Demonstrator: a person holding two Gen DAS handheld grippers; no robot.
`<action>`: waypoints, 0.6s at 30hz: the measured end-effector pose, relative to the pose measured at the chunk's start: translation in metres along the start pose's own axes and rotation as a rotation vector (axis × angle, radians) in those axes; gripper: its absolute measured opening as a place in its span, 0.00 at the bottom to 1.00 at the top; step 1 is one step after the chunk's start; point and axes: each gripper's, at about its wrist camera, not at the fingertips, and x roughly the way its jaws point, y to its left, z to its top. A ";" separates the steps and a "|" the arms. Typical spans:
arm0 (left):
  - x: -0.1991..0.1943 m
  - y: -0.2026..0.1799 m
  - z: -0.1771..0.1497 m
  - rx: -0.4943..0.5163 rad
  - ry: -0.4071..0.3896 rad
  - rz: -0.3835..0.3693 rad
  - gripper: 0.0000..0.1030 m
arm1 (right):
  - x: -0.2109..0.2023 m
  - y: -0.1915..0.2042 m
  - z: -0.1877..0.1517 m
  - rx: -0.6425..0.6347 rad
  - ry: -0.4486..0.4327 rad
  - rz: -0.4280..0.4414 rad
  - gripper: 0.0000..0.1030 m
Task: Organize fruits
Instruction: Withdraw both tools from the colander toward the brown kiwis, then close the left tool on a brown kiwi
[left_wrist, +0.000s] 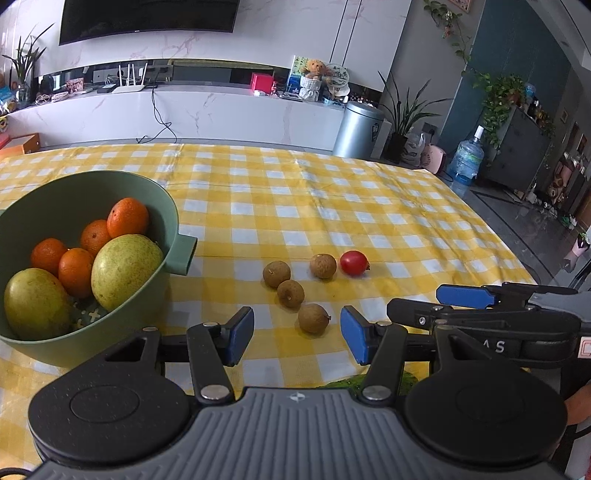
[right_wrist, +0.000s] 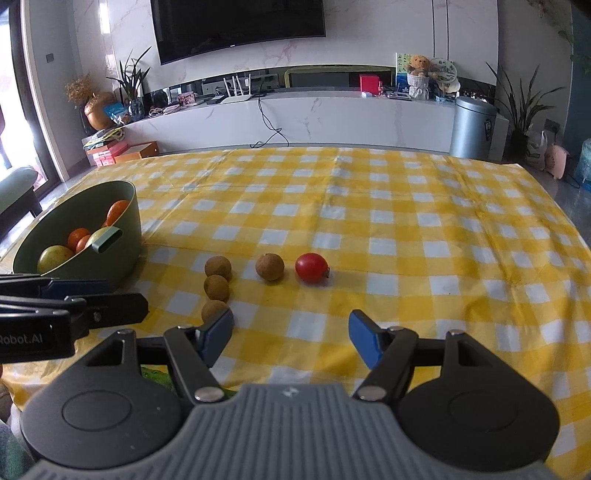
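Yellow-and-white checked cloth covers the table, and behind it we see a marble wall with a dark television at the top of the frame and a long white console below it.

At the left of the left wrist view we find a green bowl with a small handle, resting on the cloth. It holds four oranges and two yellow-green pears. Right of the bowl, in the middle of the frame, four brown longans lie loose on the cloth: three form a close cluster, with the nearest longan lowest, and a fourth longan sits just beside a red cherry tomato.

Our left gripper hangs low in the frame with its blue pads spread; the nearest longan lies on the cloth in the gap ahead of them, touched by neither pad. At lower right, the right gripper reaches in sideways.

From the right wrist view, we see the bowl at the left edge, the longans at lower centre and the tomato to their right. The right gripper shows spread jaws with only bare cloth between them; its left pad stands just beside the nearest longan, and we cannot tell whether they touch.
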 end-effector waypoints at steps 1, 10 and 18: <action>0.002 -0.001 0.000 0.006 0.005 -0.006 0.62 | 0.002 -0.001 0.001 0.013 0.003 0.007 0.63; 0.037 -0.023 0.000 0.152 0.117 -0.006 0.50 | 0.015 -0.015 0.004 0.122 0.039 0.031 0.51; 0.061 -0.023 0.005 0.149 0.166 -0.004 0.46 | 0.022 -0.022 0.005 0.173 0.055 0.041 0.50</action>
